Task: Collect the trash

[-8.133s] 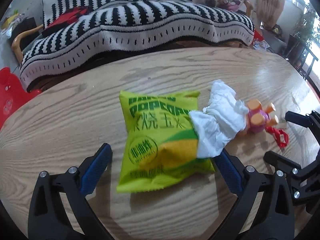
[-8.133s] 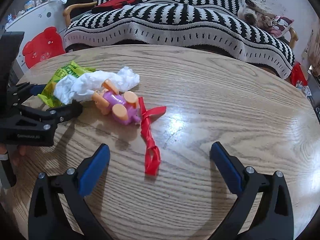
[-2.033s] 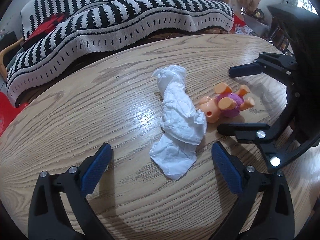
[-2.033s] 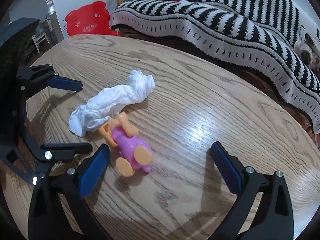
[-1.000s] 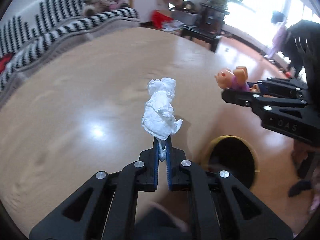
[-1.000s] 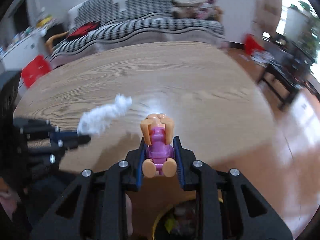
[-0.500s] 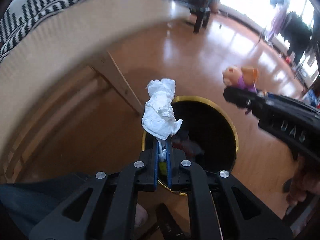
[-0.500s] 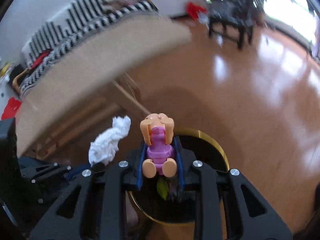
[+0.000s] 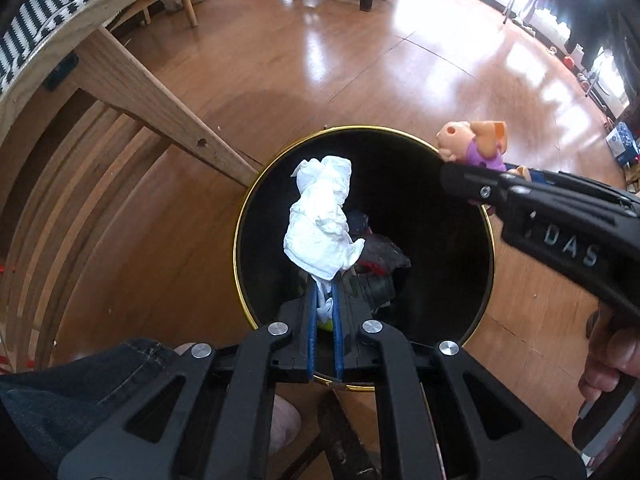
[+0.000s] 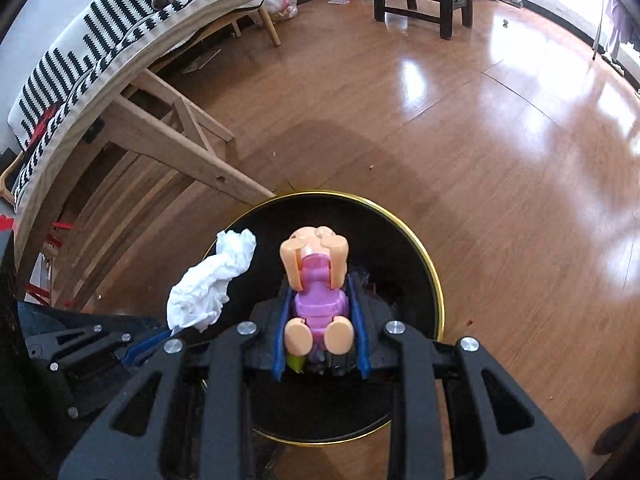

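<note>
— Where the left gripper (image 9: 324,300) has its blue pads pressed together, what sits between them?

— A thin corner of the crumpled white tissue (image 9: 322,220). The rest stands up past the fingertips, right over the mouth of the black bin (image 9: 240,240). Soft and very light by the look of it; that narrow pinch at one end seems enough, though the loose wad may cling to a pad on release.

— And the right gripper (image 10: 320,320)?

— Its jaws stand part-way apart, clamped on the pink body of the toy pig (image 10: 316,284), one pad on each flank, feet toward the camera and head pointing away. Hard moulded plastic, probably stiff and smooth, so the flat sides of the trunk are the sensible hold; the rounded limbs would likely slip.

— Where is the toy relative to the bin?

— From the right wrist view, over the opening. From the left wrist view it hangs near the gold rim (image 9: 486,216) on the far right side, so a bounce off the edge is possible.

— Farther out?

— Earlier rubbish lies dark in the bin's bottom. A wooden table leg (image 9: 160,108) slants down beside the bin, glossy wood floor (image 9: 360,60) all round, a denim-clad leg (image 9: 80,384) at lower left.
</note>
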### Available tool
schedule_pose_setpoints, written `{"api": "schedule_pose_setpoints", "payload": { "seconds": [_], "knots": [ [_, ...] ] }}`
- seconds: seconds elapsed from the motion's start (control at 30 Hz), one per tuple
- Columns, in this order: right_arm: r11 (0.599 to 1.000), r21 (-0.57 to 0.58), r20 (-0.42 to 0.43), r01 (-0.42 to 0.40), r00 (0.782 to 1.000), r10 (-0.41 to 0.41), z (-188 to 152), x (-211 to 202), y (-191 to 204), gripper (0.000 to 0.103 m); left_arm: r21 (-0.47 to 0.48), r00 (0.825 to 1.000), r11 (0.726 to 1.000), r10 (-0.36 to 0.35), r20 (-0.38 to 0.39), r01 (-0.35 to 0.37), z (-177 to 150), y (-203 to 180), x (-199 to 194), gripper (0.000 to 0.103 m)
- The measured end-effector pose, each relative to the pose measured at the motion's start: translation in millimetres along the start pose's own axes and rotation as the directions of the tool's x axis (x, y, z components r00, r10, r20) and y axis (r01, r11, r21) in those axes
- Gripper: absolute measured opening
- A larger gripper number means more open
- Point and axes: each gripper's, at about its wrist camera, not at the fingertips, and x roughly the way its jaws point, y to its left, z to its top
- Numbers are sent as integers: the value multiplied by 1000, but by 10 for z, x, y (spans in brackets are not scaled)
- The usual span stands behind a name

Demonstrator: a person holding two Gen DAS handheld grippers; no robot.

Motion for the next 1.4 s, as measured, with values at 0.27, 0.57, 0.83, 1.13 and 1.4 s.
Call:
{"api": "schedule_pose_setpoints", "payload": {
  "seconds": [0.27,0.57,0.83,1.13,1.4],
  "knots": [
    [1000,14,-27,-2,1000,3,-4,83,21,27,4,1000,1000,-2,-28,2,44,26,113,6],
    [1000,26,-34,-4,999,5,5,126,15,27,7,999,1000,-6,-38,6,72,4,142,6],
    [996,83,-30,-41,999,43,26,91,-32,68,3,999,1000,-7,-43,7,79,-18,169,83],
    [975,138,299,176,931,-210,369,-846,-143,96,-100,982,994,-18,187,38,123,283,-591,97],
    [1000,-8,374,20,927,-15,843,-1110,930,96,-287,935,958,103,340,-1,261,1128,-1756,97]
  ]
}}
